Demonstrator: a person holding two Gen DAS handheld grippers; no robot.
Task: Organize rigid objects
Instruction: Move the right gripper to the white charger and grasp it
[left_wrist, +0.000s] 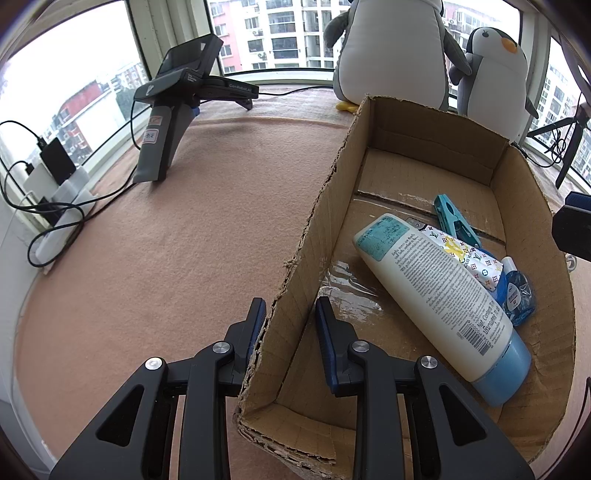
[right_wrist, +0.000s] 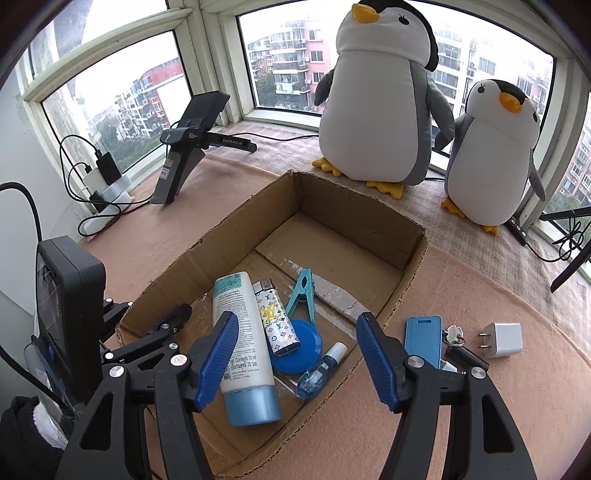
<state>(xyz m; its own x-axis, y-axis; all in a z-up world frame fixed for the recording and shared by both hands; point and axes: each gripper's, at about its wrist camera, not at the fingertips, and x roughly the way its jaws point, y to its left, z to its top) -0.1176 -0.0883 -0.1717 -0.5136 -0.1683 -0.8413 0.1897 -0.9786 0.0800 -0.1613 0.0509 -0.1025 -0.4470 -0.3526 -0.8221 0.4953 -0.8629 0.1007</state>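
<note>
Black tongs, blue ribbed pads, silver screws.

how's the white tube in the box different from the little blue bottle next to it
The white tube is much the larger of the two; the little blue bottle is far shorter.
The tube is opaque white with printed text and a pale blue cap; the bottle is see-through blue with a white cap.
The tube's cap points toward the near wall of the cardboard box; the bottle's cap points away from it.
Both lie on their sides on the box floor.
</note>
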